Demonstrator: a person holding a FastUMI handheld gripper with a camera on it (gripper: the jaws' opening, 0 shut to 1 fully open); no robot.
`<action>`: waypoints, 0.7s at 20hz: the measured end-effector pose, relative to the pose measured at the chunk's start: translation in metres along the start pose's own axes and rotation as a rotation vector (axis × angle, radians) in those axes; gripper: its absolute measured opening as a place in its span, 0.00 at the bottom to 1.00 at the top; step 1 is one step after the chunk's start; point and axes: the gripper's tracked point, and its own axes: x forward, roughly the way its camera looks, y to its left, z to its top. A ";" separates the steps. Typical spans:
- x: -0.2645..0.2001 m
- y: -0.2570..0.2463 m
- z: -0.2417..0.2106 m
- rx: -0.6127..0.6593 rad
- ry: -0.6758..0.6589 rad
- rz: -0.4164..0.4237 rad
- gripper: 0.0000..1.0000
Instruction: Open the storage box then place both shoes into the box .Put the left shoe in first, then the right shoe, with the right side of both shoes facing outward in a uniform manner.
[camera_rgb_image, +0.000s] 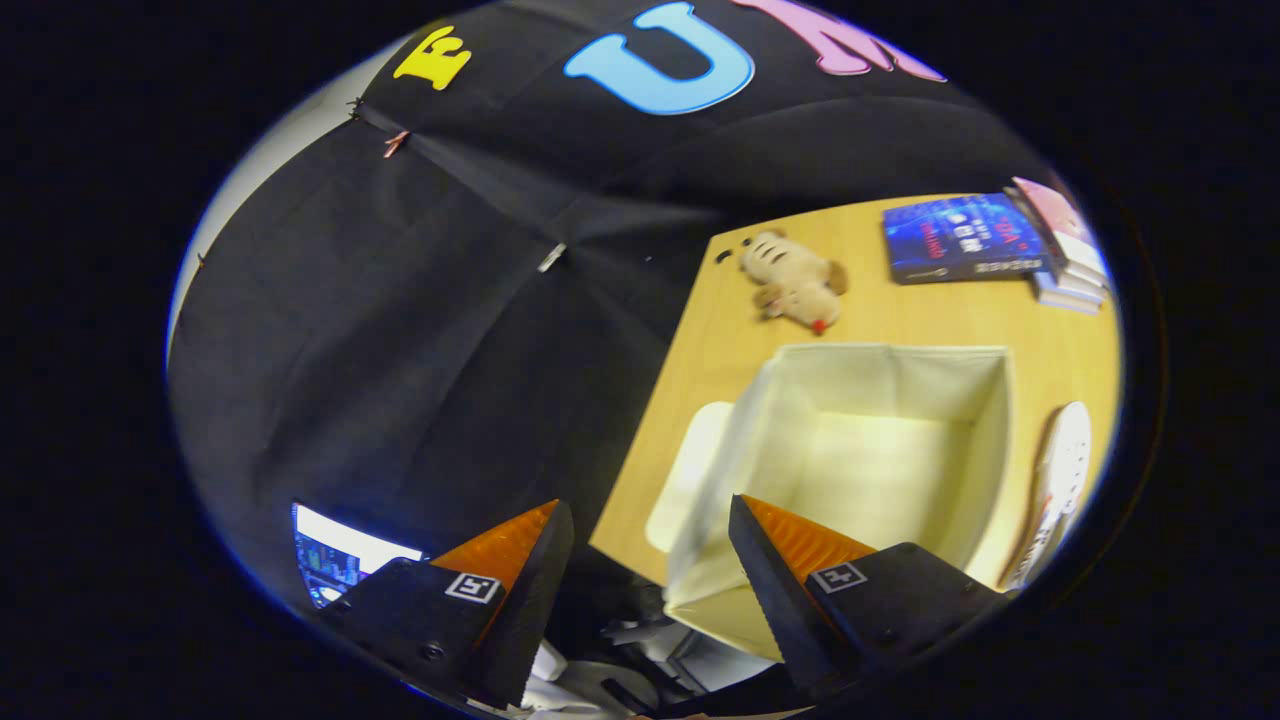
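Seen along the fingers, the gripper (650, 560) stands released, its two fingers spread wide with nothing between them; the ribbed inner faces of both show. The left finger hangs out past the table's corner, over the dark booth cloth, and the right finger sits over the near wall of the box.

The storage box (985, 400) is open, just ahead of the right finger and slightly to its right. It is a pale cream fabric box with soft, slightly sagging walls and a smooth, bare bottom. Its lid (685, 470), a flat pale panel with rounded corners, lies on the table against the box's left wall, ahead of the gap between the fingers.

One shoe (1060, 480) lies on the table just beside the box's right wall, well right of the right finger. It is white, and what shows looks like a sole with small dots.

Beyond the box lies a small plush toy (795, 280), tan and fuzzy, with a red spot at one end. Farther right, a dark blue book (960, 238) lies flat beside a short stack of books (1065, 250). The table (900, 315) is light wood, smooth. A lit screen (335, 555) glows beside the left finger.
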 end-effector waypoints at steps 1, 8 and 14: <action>-0.014 -0.020 0.002 0.017 -0.028 -0.053 0.96; -0.112 -0.179 -0.009 -0.096 -0.088 -0.493 0.98; -0.148 -0.293 -0.050 -0.136 0.019 -0.695 0.99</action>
